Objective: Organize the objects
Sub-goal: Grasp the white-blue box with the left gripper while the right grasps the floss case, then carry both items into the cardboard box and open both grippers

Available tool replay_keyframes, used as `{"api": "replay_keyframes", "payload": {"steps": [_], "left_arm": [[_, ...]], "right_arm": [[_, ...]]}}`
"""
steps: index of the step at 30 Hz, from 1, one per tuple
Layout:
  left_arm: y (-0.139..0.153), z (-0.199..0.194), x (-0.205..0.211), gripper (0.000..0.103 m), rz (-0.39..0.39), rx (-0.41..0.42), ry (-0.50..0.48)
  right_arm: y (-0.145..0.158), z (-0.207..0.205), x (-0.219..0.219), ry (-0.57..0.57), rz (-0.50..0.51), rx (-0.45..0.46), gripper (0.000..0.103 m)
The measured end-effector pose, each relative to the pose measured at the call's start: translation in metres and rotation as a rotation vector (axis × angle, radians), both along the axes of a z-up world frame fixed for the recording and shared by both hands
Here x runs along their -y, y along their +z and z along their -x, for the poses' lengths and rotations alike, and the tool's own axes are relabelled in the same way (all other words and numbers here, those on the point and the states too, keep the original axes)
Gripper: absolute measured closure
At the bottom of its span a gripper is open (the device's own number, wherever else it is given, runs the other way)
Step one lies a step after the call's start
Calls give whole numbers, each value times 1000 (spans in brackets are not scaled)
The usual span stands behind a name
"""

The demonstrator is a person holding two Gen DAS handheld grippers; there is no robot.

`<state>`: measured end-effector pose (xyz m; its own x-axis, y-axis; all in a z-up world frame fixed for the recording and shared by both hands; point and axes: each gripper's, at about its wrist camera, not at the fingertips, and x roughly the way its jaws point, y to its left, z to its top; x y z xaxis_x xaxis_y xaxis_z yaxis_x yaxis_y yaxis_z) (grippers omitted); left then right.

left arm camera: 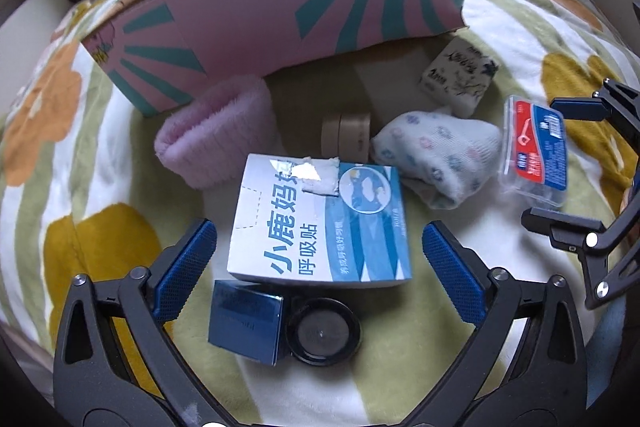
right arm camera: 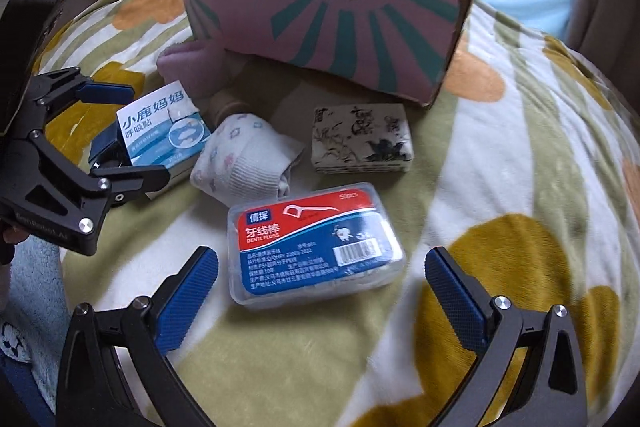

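Lying flat, floss box (right arm camera: 316,243), long axis between right tongs (right arm camera: 322,291)

Left tool (left arm camera: 318,259): matte black angular frame with triangular cut-outs, silver round screw heads at the pivots, two fingers faced with blue cross-hatched pads (left arm camera: 186,269); right tool (right arm camera: 322,287): same black frame, silver screws, blue textured pads (right arm camera: 456,301); faint pale lettering on the left tool's side in the right view.
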<state>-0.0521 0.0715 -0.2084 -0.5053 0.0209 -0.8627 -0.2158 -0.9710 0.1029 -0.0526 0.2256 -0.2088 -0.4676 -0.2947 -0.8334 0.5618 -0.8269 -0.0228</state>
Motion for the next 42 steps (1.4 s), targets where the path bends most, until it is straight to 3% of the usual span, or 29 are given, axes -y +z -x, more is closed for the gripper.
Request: {"api": "replay_keyframes", "payload": {"steps": [8, 12, 24, 34, 42], "left_arm": [[-11, 7, -1, 15, -8, 37, -6], [-11, 8, -1, 15, -8, 35, -11], [0, 3, 2, 16, -34, 8, -14], [34, -9, 14, 16, -71, -61, -8], [87, -13, 26, 16, -110, -170, 4]], "right_arm": [[-3, 9, 2, 3, 33, -2, 5], [-5, 9, 7, 7, 18, -9, 19], [5, 1, 19, 14, -4, -59, 20], [28, -1, 22, -30, 33, -80, 20], [63, 1, 21, -118, 74, -80, 20]]}}
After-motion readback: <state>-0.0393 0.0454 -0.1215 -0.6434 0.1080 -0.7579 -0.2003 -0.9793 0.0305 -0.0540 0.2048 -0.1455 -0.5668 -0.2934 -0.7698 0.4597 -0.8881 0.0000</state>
